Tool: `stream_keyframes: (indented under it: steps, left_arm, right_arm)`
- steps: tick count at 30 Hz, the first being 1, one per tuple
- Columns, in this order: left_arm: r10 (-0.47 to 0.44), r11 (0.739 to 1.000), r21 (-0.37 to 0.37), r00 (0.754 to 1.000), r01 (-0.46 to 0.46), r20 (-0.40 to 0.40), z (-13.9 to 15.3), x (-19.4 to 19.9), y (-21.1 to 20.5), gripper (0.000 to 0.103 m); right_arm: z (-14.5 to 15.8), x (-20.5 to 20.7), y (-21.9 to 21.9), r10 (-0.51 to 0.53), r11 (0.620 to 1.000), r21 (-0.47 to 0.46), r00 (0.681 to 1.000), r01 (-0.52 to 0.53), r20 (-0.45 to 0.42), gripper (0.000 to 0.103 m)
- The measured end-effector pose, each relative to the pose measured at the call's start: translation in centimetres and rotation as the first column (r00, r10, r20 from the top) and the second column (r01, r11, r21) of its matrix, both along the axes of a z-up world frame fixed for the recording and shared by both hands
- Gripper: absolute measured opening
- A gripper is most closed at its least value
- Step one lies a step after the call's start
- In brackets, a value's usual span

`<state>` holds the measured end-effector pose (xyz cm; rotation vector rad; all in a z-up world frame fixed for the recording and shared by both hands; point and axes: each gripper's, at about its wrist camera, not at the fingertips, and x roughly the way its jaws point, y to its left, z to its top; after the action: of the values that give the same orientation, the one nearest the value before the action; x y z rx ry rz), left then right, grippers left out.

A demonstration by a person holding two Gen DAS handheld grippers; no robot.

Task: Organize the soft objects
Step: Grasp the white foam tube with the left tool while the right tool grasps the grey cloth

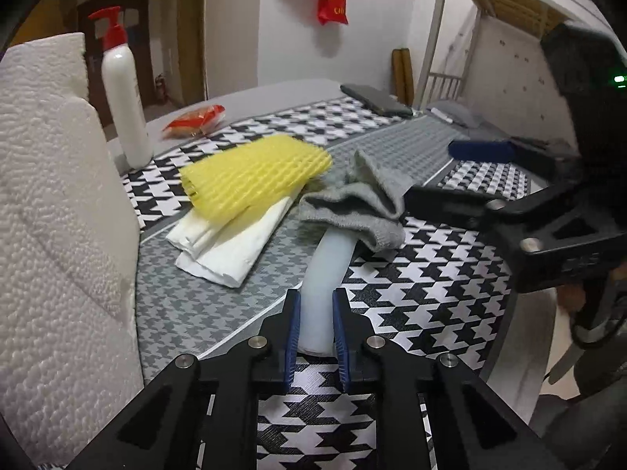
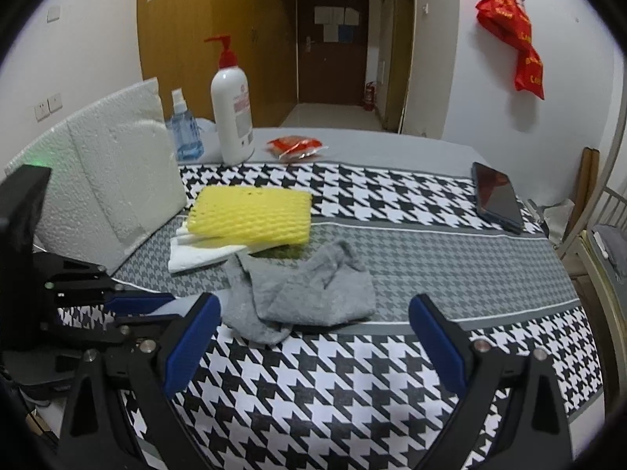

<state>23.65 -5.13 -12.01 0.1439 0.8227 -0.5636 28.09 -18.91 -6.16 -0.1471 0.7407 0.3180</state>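
Left wrist view shows the left gripper (image 1: 316, 313) angled downward, its blue pads clamped on a pale translucent tube (image 1: 327, 270) lying on the houndstooth-patterned cloth (image 1: 411, 293), the tube's far end under the crumpled grey sock (image 1: 352, 203). The right gripper (image 2: 313, 337) hovers wide open just before that sock.

Left gripper (image 1: 316, 327) pinching pale tube (image 1: 323, 290), grey sock (image 1: 352, 203) draped over it
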Motion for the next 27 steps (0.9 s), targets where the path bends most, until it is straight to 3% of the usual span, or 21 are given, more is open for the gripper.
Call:
stream_keyframes:
  steps: [3,15,21,23,27]
  left_arm:
    - [-0.001,1.0,-0.022,1.0,0.002,0.03,0.5,-0.4,0.4,0.018]
    - [-0.003,0.999,-0.035,1.0,0.003,0.003,0.3,-0.1,0.5,0.018]
    - [-0.004,0.999,-0.038,1.0,0.004,0.002,0.3,-0.1,0.5,0.018]
    - [-0.003,0.999,-0.042,1.0,0.003,0.002,0.3,-0.2,0.6,0.018]
    - [-0.003,0.999,-0.046,1.0,0.003,0.009,0.4,-0.3,0.8,0.018]
  right_arm:
    - [-0.3,0.5,0.5,0.021,1.0,0.002,0.999,-0.021,-0.026,0.099]
    - [-1.5,2.3,2.0,0.066,0.998,-0.013,0.993,-0.067,-0.095,0.098]
    - [-2.3,2.7,2.0,0.078,0.997,-0.016,0.987,-0.081,-0.143,0.064]
    - [-2.4,2.7,1.9,0.068,0.997,-0.025,0.987,-0.072,-0.143,0.058]
    - [-2.9,2.7,1.3,0.047,0.999,-0.018,0.988,-0.05,-0.149,0.027]
